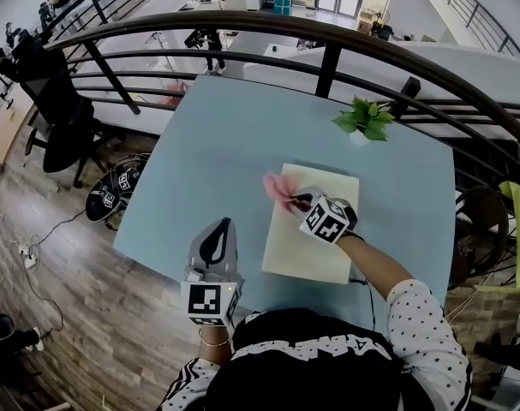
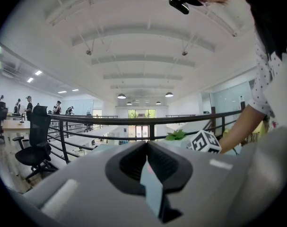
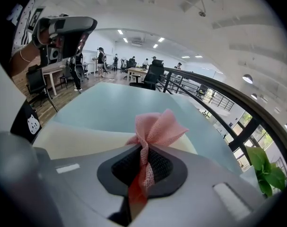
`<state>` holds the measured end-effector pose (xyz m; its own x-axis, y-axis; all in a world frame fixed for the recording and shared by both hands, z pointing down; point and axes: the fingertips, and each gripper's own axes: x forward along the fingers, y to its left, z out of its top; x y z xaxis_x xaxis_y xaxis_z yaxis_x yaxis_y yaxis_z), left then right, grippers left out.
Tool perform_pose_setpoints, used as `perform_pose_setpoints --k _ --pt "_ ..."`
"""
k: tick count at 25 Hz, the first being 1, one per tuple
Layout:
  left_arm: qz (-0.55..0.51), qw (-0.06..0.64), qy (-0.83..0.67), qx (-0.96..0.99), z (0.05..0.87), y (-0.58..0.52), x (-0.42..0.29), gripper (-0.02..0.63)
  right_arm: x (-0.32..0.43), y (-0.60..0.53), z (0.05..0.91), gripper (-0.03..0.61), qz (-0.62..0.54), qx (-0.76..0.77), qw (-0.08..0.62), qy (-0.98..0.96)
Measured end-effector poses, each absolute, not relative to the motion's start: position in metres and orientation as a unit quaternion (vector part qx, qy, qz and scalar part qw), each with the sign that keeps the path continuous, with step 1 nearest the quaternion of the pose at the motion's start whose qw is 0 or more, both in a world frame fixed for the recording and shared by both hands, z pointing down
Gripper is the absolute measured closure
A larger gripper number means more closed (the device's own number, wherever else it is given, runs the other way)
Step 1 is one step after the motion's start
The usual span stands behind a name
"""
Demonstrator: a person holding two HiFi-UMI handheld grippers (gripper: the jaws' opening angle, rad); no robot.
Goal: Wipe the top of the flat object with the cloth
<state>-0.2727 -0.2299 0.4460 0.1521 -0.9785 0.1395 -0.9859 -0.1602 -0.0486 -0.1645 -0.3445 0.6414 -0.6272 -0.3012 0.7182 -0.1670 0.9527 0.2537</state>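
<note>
Pink cloth point(image 3: 155, 129) — in right gripper point(image 3: 143, 168).

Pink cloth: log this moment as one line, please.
right gripper: shut on pink cloth | cloth position: far-left edge of cream board | left gripper: shut, empty, left of board

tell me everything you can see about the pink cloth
The pink cloth is a small piece of open, mesh-like weave with a zigzag edge. It is bunched and twisted into a narrow strand where the right gripper is shut on it, then fans out in loose folds beyond the jaws. In the head view it sits at the far left corner of the cream flat board, which lies on the light blue table. Whether it presses on the board cannot be told.
</note>
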Motion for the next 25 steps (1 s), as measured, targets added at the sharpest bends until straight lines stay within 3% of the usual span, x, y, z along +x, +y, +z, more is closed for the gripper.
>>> perform_pose_setpoints --k 25 --pt "0.081 0.014 -0.64 0.764 0.434 -0.192 -0.236 0.614 -0.166 -0.22 0.642 0.571 -0.109 0.019 0.419 -0.901"
